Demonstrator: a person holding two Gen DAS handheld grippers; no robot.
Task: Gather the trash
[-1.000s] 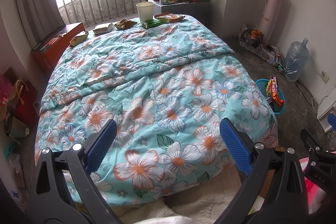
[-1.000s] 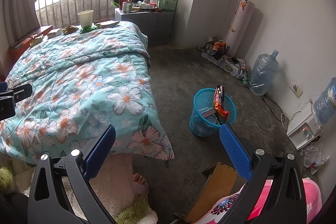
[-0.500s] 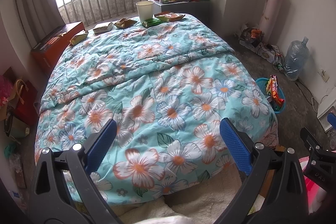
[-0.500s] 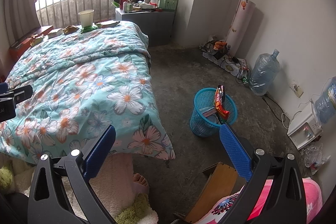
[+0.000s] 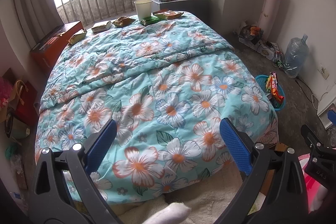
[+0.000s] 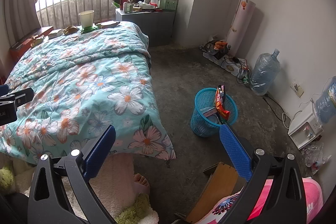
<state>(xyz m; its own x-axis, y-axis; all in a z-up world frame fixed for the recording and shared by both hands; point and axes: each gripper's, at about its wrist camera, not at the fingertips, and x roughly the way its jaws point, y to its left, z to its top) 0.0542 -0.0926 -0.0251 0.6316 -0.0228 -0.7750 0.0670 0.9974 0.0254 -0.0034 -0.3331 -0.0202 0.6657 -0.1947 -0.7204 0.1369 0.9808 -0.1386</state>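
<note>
Several snack wrappers lie in a row along the far edge of the floral bed [image 5: 159, 85]: a yellow one [image 5: 77, 36], a pale one [image 5: 101, 26], a brown one [image 5: 123, 21], a green one [image 5: 150, 20] and an orange one [image 5: 168, 14]. A white paper cup [image 5: 143, 7] stands among them. A blue trash basket [image 6: 213, 111] with a red wrapper [image 6: 220, 102] sticking out stands on the floor right of the bed. My left gripper [image 5: 168, 140] is open and empty over the bed's near end. My right gripper [image 6: 168, 143] is open and empty above the floor.
A grey bedside cabinet [image 6: 151, 20] with clutter stands by the window. A water jug [image 6: 264, 72], cables and a power strip [image 6: 231, 66] line the right wall. An orange box [image 5: 56, 43] sits left of the bed. A wooden board [image 6: 218, 186] lies near my right gripper.
Both views have shifted only slightly. Both grippers stay open and empty.
</note>
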